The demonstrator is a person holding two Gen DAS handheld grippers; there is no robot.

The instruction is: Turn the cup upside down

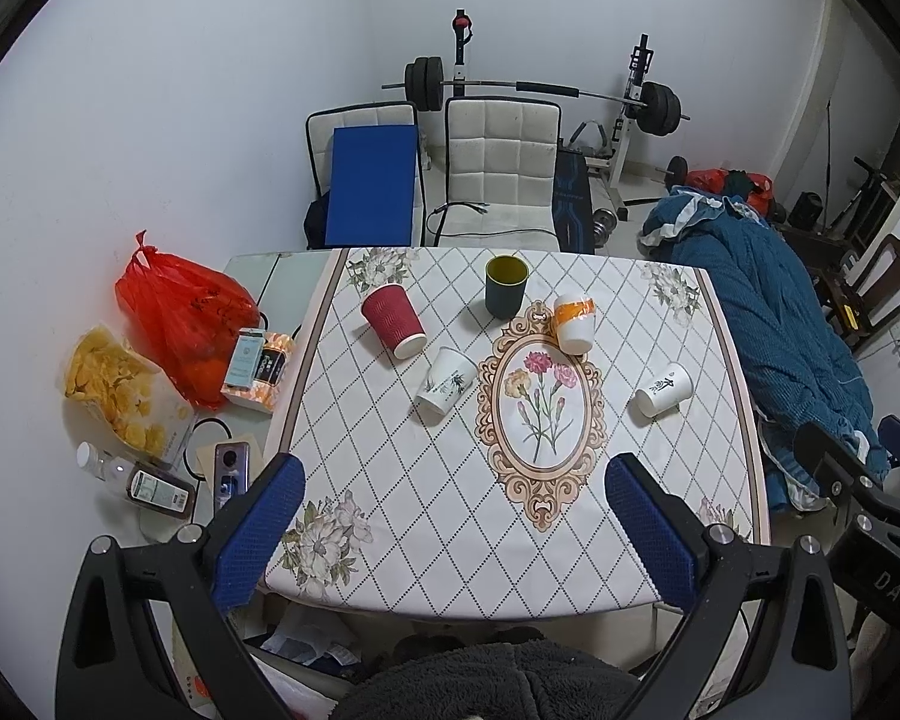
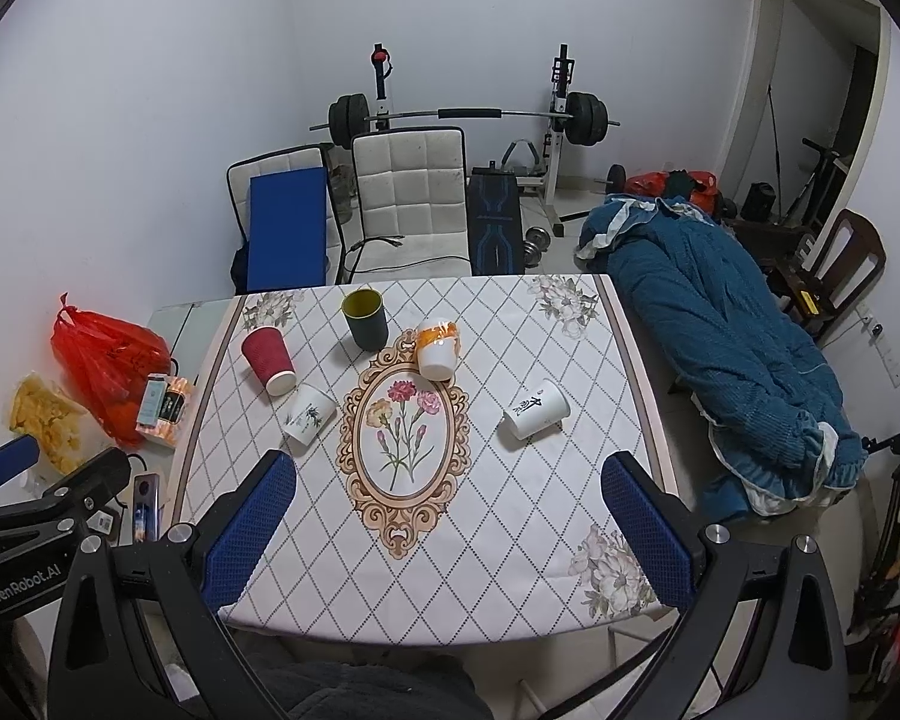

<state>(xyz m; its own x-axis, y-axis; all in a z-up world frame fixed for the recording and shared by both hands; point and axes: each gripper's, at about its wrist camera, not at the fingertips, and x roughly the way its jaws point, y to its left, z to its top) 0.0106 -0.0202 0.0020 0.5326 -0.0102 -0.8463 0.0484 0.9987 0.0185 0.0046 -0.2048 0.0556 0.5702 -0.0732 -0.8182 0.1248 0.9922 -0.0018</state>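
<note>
Several cups stand on the patterned tablecloth [image 1: 390,480]. A dark green cup [image 1: 505,286] [image 2: 365,318] stands upright, mouth up, at the back. A red ribbed cup [image 1: 392,321] [image 2: 268,359], a white cup with a plant print [image 1: 445,384] [image 2: 309,412], an orange-and-white cup [image 1: 575,322] [image 2: 437,346] and a white cup with black script [image 1: 663,389] [image 2: 536,408] stand mouth down. My left gripper [image 1: 455,522] and right gripper [image 2: 450,516] are both open and empty above the table's near edge.
A red plastic bag [image 1: 180,318], a bag of chips [image 1: 117,384], small boxes and a bottle lie left of the cloth. Two white chairs [image 1: 501,162] stand behind the table. A blue quilt [image 2: 720,336] lies to the right. A barbell rack stands at the back wall.
</note>
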